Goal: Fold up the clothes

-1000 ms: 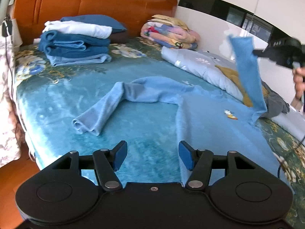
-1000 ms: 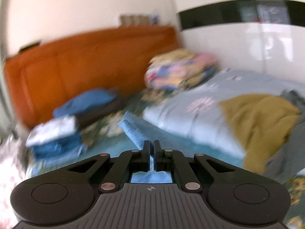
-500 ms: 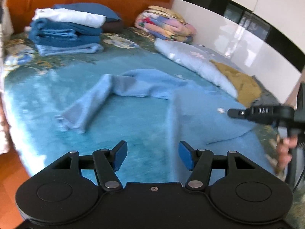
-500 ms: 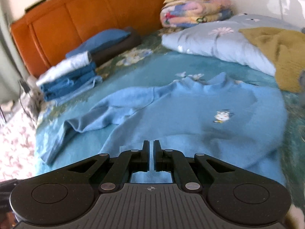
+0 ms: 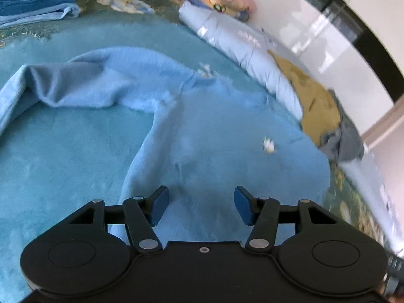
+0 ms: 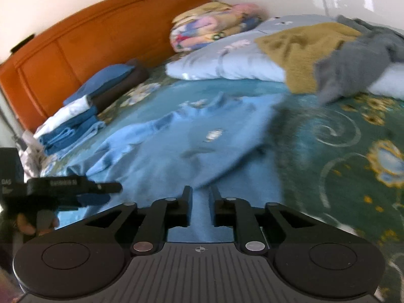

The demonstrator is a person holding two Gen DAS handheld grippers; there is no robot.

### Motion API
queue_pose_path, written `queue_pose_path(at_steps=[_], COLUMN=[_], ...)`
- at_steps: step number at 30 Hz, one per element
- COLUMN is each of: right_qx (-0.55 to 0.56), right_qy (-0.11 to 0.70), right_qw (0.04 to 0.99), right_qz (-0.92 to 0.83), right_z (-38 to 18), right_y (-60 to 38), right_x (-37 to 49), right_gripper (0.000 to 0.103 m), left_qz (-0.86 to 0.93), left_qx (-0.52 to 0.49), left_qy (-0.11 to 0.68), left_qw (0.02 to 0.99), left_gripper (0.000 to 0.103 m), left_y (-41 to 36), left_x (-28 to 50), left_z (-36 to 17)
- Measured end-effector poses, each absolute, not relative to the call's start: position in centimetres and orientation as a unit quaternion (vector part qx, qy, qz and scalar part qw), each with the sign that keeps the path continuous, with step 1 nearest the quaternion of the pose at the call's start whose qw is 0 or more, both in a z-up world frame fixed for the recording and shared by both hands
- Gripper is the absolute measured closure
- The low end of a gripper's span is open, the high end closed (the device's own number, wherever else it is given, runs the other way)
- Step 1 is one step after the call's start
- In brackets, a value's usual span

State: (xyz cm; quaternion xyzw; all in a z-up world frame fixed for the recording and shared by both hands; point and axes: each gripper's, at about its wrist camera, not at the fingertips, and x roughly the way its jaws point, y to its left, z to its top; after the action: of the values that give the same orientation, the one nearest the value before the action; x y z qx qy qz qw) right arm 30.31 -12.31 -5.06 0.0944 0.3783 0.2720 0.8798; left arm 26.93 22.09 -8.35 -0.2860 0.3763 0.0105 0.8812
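A light blue sweater point(image 5: 214, 139) lies spread on the teal bed blanket point(image 5: 63, 151), one sleeve point(image 5: 75, 83) trailing off to the left. A small pale emblem point(image 5: 269, 146) marks its chest. My left gripper point(image 5: 202, 207) hovers low over the sweater's lower body, jaws wide and closing a little, pads not pressing cloth. My right gripper point(image 6: 200, 197) sits at the sweater point(image 6: 176, 151), its jaws opening to a narrow gap with blue cloth showing between them. In the right wrist view the left gripper point(image 6: 111, 192) reaches in from the left.
Folded blue and white clothes point(image 5: 38, 0) are stacked near the orange headboard point(image 6: 101, 38). A pale blue duvet point(image 5: 240, 48), a mustard knit point(image 5: 318, 101) and a grey garment point(image 5: 346, 144) lie along the right. A flowered quilt point(image 6: 209, 25) sits behind. A hand point(image 6: 25, 224) holds the left gripper.
The right gripper brought the raised blue sleeve down onto the sweater, and its shut jaws have parted. The left gripper moved in over the sweater's body.
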Motion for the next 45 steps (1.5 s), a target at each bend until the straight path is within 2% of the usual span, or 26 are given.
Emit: queue_pose_path(at_steps=[1, 3, 5, 9, 10, 11, 18, 23, 35, 41, 45], right_qx=[0.099, 0.110, 0.119, 0.125, 0.126, 0.127, 0.118, 0.094, -0.021, 0.035, 0.016], right_qy=[0.382, 0.389, 0.393, 0.394, 0.395, 0.395, 0.386, 0.385, 0.397, 0.391, 0.389], right_qw=[0.880, 0.879, 0.877, 0.873, 0.872, 0.872, 0.877, 0.875, 0.883, 0.899, 0.903], right_qz=[0.265, 0.255, 0.251, 0.257, 0.259, 0.261, 0.262, 0.278, 0.248, 0.191, 0.184], right_z=[-5.3, -5.9, -6.5, -7.1, -7.2, -7.3, -7.4, -7.2, -9.0, -9.8, -9.5], right_y=[-12.9, -13.7, -14.1, -14.1, -14.0, -13.9, -13.5, -11.3, -6.2, -10.3, -10.1], right_x=[30.5, 30.8, 31.2, 31.7, 31.8, 31.9, 33.5, 36.2, 41.1, 41.4, 40.8], right_gripper=[0.089, 0.089, 0.089, 0.089, 0.089, 0.089, 0.087, 0.087, 0.087, 0.092, 0.092], left_qz=[0.010, 0.012, 0.016, 0.019, 0.022, 0.026, 0.027, 0.050, 0.062, 0.058, 0.068], left_qx=[-0.294, -0.302, -0.308, -0.319, -0.318, -0.318, -0.277, -0.255, -0.233, -0.200, -0.175], left_qy=[0.373, 0.366, 0.360, 0.355, 0.353, 0.352, 0.273, 0.253, 0.270, 0.288, 0.299], left_qw=[0.880, 0.880, 0.880, 0.879, 0.880, 0.880, 0.921, 0.932, 0.932, 0.935, 0.935], left_gripper=[0.050, 0.061, 0.076, 0.093, 0.100, 0.102, 0.103, 0.103, 0.103, 0.102, 0.103], left_y=[22.1, 22.1, 22.2, 22.4, 22.4, 22.5, 23.2, 25.8, 28.3, 28.4, 28.8], left_x=[27.3, 27.8, 28.2, 28.2, 28.2, 28.1, 28.5, 30.6, 33.3, 34.5, 35.8], left_z=[-8.5, -8.9, -9.2, -9.5, -9.5, -9.5, -4.4, -2.0, -2.6, -3.8, -4.5])
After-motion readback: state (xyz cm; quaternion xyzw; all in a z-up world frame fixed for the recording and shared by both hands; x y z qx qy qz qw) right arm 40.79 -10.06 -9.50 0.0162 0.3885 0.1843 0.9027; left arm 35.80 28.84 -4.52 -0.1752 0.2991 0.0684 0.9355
